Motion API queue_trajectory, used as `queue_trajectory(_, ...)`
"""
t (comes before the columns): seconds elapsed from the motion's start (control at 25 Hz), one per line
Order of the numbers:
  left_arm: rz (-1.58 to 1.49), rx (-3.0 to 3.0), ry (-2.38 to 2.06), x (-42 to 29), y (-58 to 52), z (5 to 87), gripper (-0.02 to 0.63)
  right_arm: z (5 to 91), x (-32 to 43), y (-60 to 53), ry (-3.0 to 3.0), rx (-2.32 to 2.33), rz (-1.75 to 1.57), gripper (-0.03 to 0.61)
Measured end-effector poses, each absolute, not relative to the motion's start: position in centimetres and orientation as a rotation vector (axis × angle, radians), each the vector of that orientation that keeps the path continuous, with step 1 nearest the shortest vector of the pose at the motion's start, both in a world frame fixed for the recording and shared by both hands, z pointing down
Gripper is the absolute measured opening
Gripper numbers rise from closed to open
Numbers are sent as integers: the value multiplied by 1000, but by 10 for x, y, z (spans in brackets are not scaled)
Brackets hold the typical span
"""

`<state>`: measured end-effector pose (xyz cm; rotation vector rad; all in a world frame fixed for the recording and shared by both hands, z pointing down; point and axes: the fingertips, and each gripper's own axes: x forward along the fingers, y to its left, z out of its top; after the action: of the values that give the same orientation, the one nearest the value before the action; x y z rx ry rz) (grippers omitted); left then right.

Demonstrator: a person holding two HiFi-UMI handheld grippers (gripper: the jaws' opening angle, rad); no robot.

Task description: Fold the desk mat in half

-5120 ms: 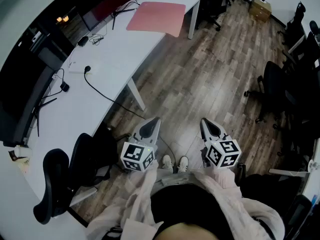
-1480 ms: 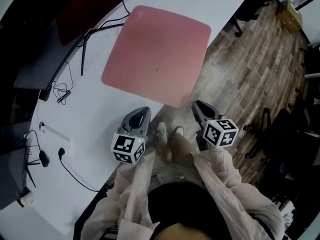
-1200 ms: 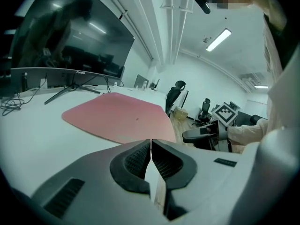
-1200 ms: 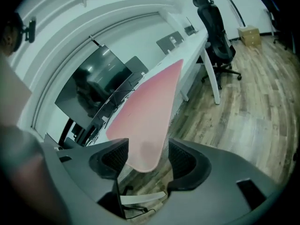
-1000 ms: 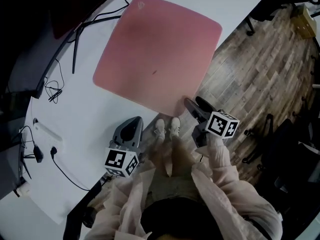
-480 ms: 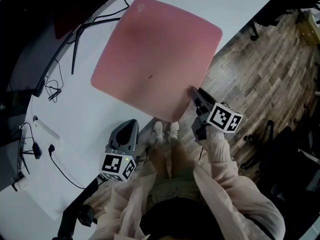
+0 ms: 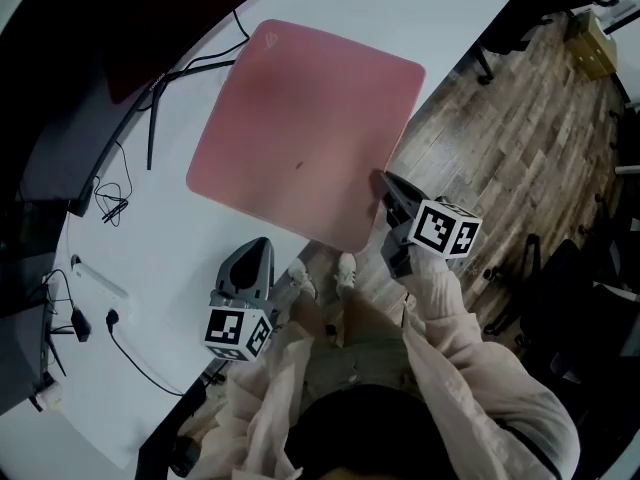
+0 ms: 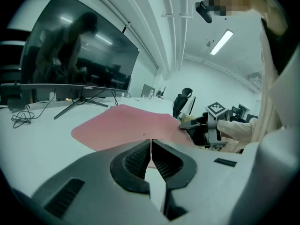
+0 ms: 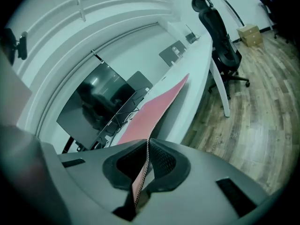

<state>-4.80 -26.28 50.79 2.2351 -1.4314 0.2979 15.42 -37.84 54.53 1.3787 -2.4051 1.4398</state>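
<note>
A pink desk mat (image 7: pixel 300 128) lies flat on the white desk (image 7: pixel 180 238), with its near right corner past the desk's edge. My right gripper (image 7: pixel 386 184) is shut on that corner. In the right gripper view the mat's thin edge (image 9: pixel 154 109) runs straight in between the closed pads. My left gripper (image 7: pixel 256 248) hovers over the desk's front edge, short of the mat's near left side. It is shut and holds nothing, its pads (image 8: pixel 140 156) meeting. The left gripper view shows the mat (image 8: pixel 124 125) ahead and the right gripper (image 8: pixel 188 124) at its corner.
A monitor stand (image 7: pixel 160 88) and dark screen sit behind the mat, with cables (image 7: pixel 110 203) and a plug (image 7: pixel 112 318) to the left on the desk. Wooden floor (image 7: pixel 500 138), office chairs (image 9: pixel 220 41) and a cardboard box (image 7: pixel 590 43) lie to the right.
I walked up to the desk. My right gripper reached the mat's near right corner and closed on it. The left gripper stayed low at the desk's front edge.
</note>
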Motion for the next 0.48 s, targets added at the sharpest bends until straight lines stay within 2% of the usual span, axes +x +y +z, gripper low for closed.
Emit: queue_trajectory(0.48,171,2310,-1439,-105,-267,475,32,483,84,-376,-2461,1323,1003,29)
